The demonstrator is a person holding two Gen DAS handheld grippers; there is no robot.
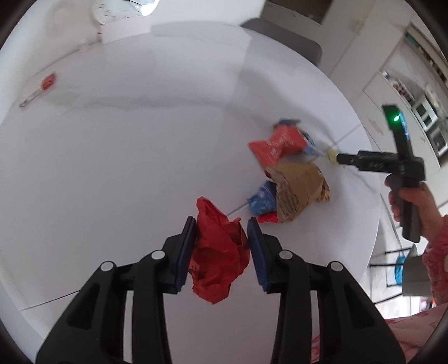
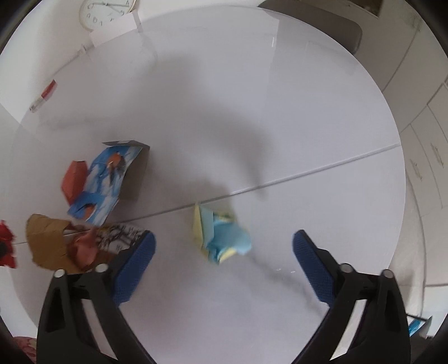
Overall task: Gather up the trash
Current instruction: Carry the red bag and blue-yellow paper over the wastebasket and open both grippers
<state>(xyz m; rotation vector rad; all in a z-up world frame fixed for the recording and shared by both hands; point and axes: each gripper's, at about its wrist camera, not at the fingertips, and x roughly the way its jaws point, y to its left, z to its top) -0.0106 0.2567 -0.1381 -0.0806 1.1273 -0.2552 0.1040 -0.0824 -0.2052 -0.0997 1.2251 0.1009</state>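
Left gripper (image 1: pixel 221 235) clamped on crumpled red paper (image 1: pixel 219 252); both blue pads (image 1: pixel 186 252) press the wad's sides, wad hanging lengthwise along the fingers, its top poking out past the tips. Right gripper (image 2: pixel 224 252) spread wide, nothing between the blue pads (image 2: pixel 134 268); crumpled yellow-and-blue paper (image 2: pixel 221 236) lies on the round white table (image 2: pixel 224 112) centred in the gap, apart from both pads, long axis running roughly from near-right to far-left, straddling the table seam (image 2: pixel 322 168).

Room: open tabletop ahead of and to the right of the yellow-blue wad out to the table's curved edge; broad bare surface left of the red wad in the left wrist view.

Clutter pile just beyond the left gripper's tips: blue wrapper (image 1: pixel 261 200), brown crumpled paper (image 1: pixel 299 187), red wrapper (image 1: pixel 277 144). In the right wrist view, the left pad sits just beside the brown paper; a bird-print card (image 2: pixel 105 184) lies farther off.

Far side: clock (image 2: pixel 106 12), red-capped small item (image 1: pixel 47 81), grey chair back (image 2: pixel 322 22). Right hand (image 1: pixel 408 201) grips the handle.
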